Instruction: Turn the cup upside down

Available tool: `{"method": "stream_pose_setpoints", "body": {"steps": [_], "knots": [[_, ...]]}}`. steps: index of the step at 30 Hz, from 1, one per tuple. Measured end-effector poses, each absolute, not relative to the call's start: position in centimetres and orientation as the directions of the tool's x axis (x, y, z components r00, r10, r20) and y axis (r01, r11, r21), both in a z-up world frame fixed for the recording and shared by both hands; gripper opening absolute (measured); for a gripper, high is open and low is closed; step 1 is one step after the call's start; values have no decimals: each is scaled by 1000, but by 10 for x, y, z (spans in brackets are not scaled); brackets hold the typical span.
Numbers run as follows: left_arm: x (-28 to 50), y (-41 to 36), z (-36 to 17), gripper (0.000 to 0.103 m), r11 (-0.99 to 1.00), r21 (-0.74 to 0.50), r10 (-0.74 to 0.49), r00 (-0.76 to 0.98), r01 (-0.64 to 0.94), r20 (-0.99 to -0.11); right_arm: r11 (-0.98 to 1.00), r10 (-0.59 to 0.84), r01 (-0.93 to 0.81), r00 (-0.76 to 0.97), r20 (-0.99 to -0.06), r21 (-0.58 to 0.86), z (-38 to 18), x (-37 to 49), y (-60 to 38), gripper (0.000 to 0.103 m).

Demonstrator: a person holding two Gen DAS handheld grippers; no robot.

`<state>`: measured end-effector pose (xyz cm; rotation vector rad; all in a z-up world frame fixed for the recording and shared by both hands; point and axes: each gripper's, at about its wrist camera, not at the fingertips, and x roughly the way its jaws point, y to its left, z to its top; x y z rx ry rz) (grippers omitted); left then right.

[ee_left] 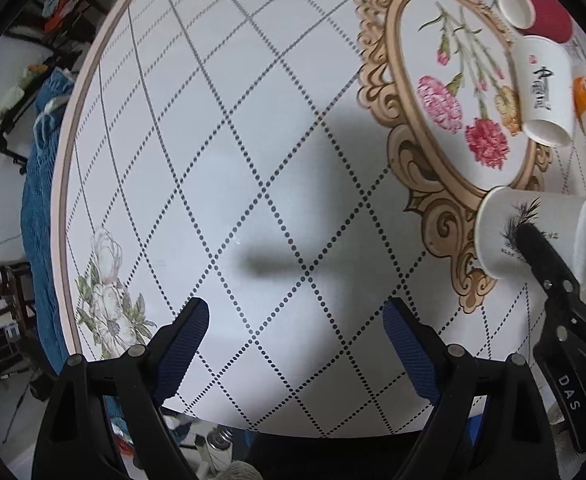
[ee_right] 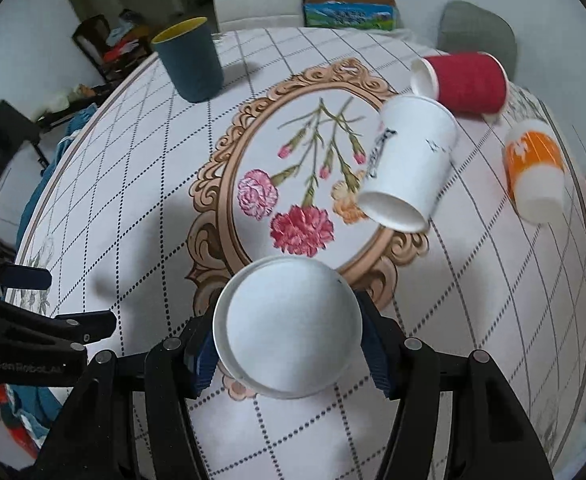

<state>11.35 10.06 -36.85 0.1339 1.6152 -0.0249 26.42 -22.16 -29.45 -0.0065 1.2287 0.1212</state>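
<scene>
My right gripper (ee_right: 289,344) is shut on a white paper cup (ee_right: 289,324) with a dark plant print; its flat base faces the camera. In the left wrist view the same cup (ee_left: 533,232) is held above the table's right side, with a black finger (ee_left: 541,252) across it. My left gripper (ee_left: 295,332) is open and empty over the white tablecloth, left of the cup.
A white cup with black writing (ee_right: 409,168), a red cup (ee_right: 465,82) and an orange-and-white cup (ee_right: 535,170) stand upside down at the right. A dark teal cup (ee_right: 191,60) stands upright at the far left. The round table's edge (ee_left: 63,184) curves along the left.
</scene>
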Motion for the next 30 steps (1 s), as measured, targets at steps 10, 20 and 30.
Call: {"method": "stream_pose_setpoints", "body": {"steps": [10, 20, 30], "knots": [[85, 82, -303, 92, 990, 39, 28, 80, 134, -996, 995, 11, 90, 241, -971, 33, -254, 230, -242, 95], [64, 74, -233, 99, 991, 14, -13, 201, 133, -979, 985, -74, 171, 276, -958, -27, -166, 197, -273, 95], [21, 64, -127, 99, 992, -10, -54, 347, 128, -936, 988, -78, 149, 343, -936, -28, -59, 164, -285, 95]]}}
